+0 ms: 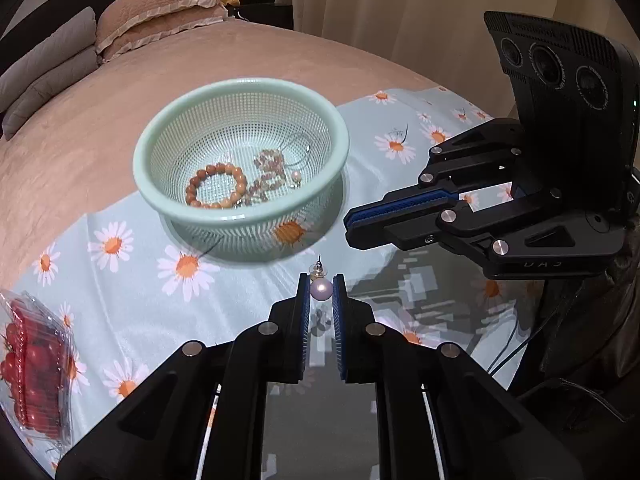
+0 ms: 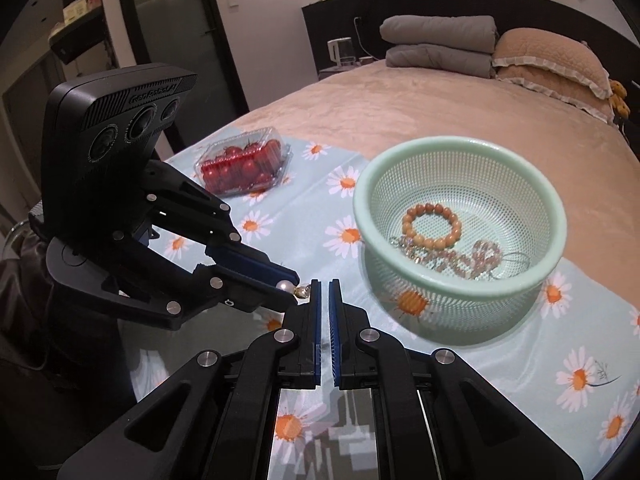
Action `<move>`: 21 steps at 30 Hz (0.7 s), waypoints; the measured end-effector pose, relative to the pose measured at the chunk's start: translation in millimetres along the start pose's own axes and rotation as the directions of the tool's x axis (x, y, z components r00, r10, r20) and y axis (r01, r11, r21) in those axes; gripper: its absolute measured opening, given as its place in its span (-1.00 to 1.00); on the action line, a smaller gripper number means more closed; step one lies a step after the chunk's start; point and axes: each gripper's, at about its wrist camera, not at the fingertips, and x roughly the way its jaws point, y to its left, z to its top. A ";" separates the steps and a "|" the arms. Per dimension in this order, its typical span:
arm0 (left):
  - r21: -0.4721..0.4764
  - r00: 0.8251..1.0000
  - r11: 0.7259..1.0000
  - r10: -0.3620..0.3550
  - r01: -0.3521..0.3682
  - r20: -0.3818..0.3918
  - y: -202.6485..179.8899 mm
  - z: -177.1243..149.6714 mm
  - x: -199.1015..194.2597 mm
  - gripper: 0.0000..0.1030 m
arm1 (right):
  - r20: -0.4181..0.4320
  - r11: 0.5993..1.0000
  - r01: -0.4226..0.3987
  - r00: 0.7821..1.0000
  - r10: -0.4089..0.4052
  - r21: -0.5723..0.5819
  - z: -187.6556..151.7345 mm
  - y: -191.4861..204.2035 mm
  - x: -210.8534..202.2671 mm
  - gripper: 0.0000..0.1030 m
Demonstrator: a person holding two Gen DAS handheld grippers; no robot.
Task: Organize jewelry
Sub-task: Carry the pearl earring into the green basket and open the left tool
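Observation:
My left gripper (image 1: 321, 285) is shut on a pearl earring (image 1: 321, 289), held above the glass table in front of the mint-green mesh basket (image 1: 240, 92). The earring's gold post points toward the basket. The basket holds a wooden bead bracelet (image 1: 216, 186), a pinkish bead bracelet (image 1: 269, 176) and another pearl earring (image 1: 296, 177). My right gripper (image 2: 324, 285) is shut and empty; it shows in the left wrist view (image 1: 348, 226) to the right of the basket. In the right wrist view the left gripper (image 2: 294, 286) holds the pearl earring (image 2: 289, 287) just left of my right fingertips.
A clear plastic box of cherry tomatoes (image 2: 244, 166) stands on the daisy-print cloth (image 2: 520, 344) at the left. Behind the table is a bed (image 2: 400, 112) with pillows and folded grey quilts. A curtain (image 1: 400, 8) hangs at the back right.

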 end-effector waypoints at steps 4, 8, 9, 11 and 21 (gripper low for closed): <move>0.019 1.000 1.000 0.003 -0.003 0.021 1.3 23.5 -4.3 -0.77 | 0.028 1.000 0.015 0.999 -0.015 -0.007 16.0 -9.6 -7.3 -0.93; 0.013 0.999 1.000 -0.001 0.001 0.032 12.8 47.8 1.2 -0.77 | 0.059 1.000 0.026 0.998 -0.026 0.006 28.4 -24.8 -11.3 -0.93; 0.011 0.999 1.000 -0.004 0.003 0.033 16.0 52.0 3.7 -0.77 | 0.061 1.000 0.027 0.998 -0.028 0.009 31.4 -28.9 -10.9 -0.93; 0.003 0.999 1.000 -0.006 0.005 0.032 23.2 61.8 9.7 -0.77 | 0.060 0.999 0.040 0.997 -0.041 0.013 35.7 -37.8 -6.8 -0.93; -0.087 0.986 0.982 0.163 -0.167 -0.043 46.6 74.3 44.4 0.47 | 0.049 0.927 0.324 0.940 -0.339 0.191 26.9 -87.7 22.9 0.56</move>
